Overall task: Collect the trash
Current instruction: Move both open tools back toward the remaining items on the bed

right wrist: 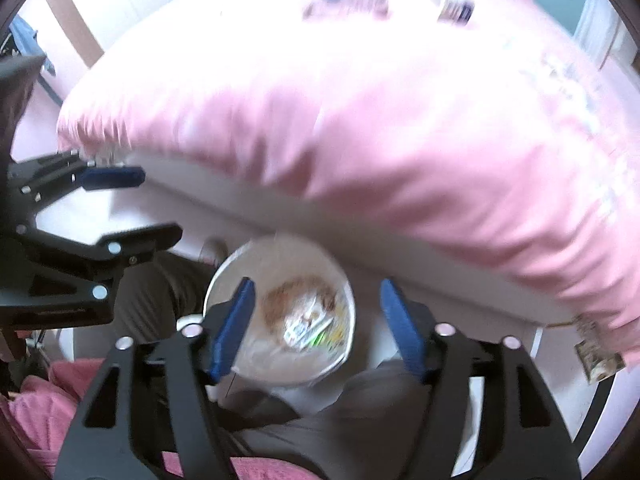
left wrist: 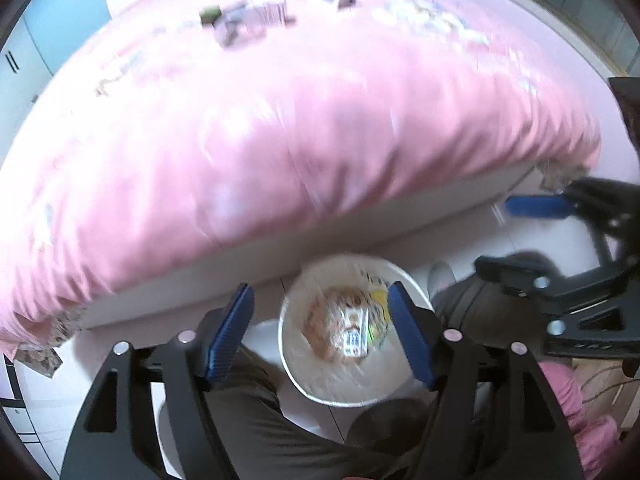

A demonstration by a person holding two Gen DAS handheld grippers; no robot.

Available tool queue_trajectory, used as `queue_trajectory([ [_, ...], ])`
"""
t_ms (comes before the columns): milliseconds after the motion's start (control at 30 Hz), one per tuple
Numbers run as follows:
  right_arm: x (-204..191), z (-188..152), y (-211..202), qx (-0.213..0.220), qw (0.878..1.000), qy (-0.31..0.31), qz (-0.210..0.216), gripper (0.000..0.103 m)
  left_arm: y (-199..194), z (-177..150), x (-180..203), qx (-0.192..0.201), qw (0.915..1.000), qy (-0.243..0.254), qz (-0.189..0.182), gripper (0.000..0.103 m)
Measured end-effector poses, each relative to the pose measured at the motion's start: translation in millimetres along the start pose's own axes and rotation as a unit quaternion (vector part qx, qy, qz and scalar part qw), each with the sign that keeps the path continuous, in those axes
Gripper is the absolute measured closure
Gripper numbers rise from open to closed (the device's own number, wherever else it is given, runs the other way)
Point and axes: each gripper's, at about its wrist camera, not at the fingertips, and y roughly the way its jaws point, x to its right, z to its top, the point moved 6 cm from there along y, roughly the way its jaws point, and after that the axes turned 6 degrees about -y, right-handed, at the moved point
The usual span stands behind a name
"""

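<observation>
Left gripper (left wrist: 320, 328): jaws apart, nothing between the blue pads (left wrist: 232, 332), touching nothing; pointed steeply down above the bin. Right gripper (right wrist: 316, 320): jaws likewise parted and empty, same steep downward tilt, just beside the left one.

White round bin (left wrist: 296, 376): on the pale floor at the foot of the bed, beside the person's dark trouser legs (left wrist: 256, 416); wrappers and a small carton (left wrist: 354, 336) inside.

Pink bed cover (left wrist: 280, 128): blurred bottle (left wrist: 248, 18) and packets lying on top, well away from both grippers.

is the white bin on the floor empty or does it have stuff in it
Not empty: the white bin holds wrappers and a small carton at its bottom.
</observation>
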Motion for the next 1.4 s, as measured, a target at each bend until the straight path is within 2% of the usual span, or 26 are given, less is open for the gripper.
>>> queue_trajectory([
  [133,13.2,22.6,-36.1,0.048,0.999,0.007,-0.018,0.033,-19.6,17.3,-3.2,0.028,0.9995,-0.008,0.006,0.024],
  [300,30.2,48.2,-77.0,0.105,0.993,0.014,-0.043,0.022,-39.7,38.8,-5.1,0.061,0.998,-0.011,0.014,0.017],
  [533,55.8,80.5,-107.4,0.153,0.986,0.025,-0.066,0.021,-54.4,70.1,-10.8,0.095,0.995,-0.019,0.025,0.012],
  [1067,100.0,148.9,-129.9,0.198,0.976,0.018,-0.089,0.021,-52.1,142.2,-16.9,0.121,0.9919,-0.026,0.027,0.012],
  [1400,125.4,190.5,-109.5,0.192,0.978,0.015,-0.079,0.021,-28.7,183.9,-26.5,0.117,0.9923,-0.03,0.03,0.012],
])
